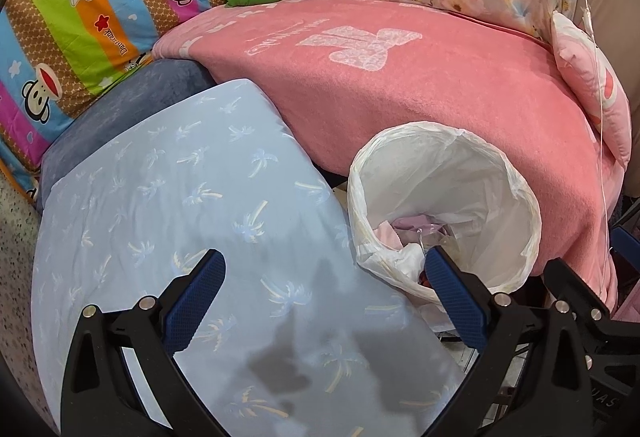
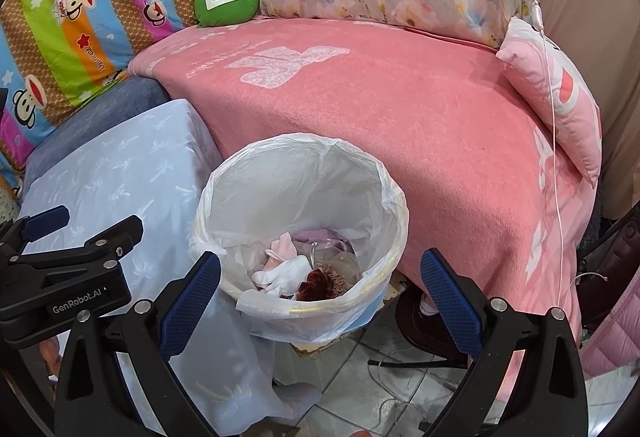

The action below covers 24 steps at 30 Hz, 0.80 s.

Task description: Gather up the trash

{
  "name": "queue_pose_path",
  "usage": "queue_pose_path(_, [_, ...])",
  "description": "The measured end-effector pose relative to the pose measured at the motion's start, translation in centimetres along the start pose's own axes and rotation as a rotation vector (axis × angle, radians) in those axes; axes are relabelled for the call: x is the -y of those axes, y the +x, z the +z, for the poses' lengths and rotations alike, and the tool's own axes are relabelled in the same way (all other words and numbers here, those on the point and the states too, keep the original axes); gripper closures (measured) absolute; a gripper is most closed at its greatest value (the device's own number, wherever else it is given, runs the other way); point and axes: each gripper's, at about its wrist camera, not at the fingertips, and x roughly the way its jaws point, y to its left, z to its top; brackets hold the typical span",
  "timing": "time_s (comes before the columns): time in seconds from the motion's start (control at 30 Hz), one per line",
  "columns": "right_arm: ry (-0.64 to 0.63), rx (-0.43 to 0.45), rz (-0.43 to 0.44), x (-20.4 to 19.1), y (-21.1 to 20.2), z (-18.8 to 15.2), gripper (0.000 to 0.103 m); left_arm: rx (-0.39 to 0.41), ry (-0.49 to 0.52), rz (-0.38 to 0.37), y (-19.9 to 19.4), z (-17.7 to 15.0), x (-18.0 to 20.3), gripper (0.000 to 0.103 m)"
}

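Note:
A bin lined with a white plastic bag [image 2: 394,205] stands on the floor between the light blue cushion and the pink blanket; it also shows in the left wrist view [image 1: 516,193]. Inside lie crumpled white and pink tissues [image 2: 282,271] and a dark reddish-brown clump [image 2: 320,283]. My right gripper [image 2: 320,287] is open and empty, hovering just above the bin's near rim. My left gripper [image 1: 324,277] is open and empty over the blue cushion, left of the bin; it also shows at the left of the right wrist view [image 2: 86,223].
A light blue palm-print cushion [image 1: 168,197] lies left of the bin. A pink blanket [image 2: 400,105] covers the sofa seat behind it. A green pillow [image 2: 226,1], a striped monkey-print quilt [image 2: 72,9] and a pink pillow [image 2: 560,105] lie around. Tiled floor with cables [image 2: 384,369] lies below.

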Motion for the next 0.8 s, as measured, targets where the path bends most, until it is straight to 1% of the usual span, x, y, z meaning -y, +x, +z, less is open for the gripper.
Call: queue_pose_path(0.8, [0.0,-0.003,-0.003,-0.06,0.16,0.0,0.006,-0.006,-0.002,0.005,0.27,-0.47,-0.34,0.007])
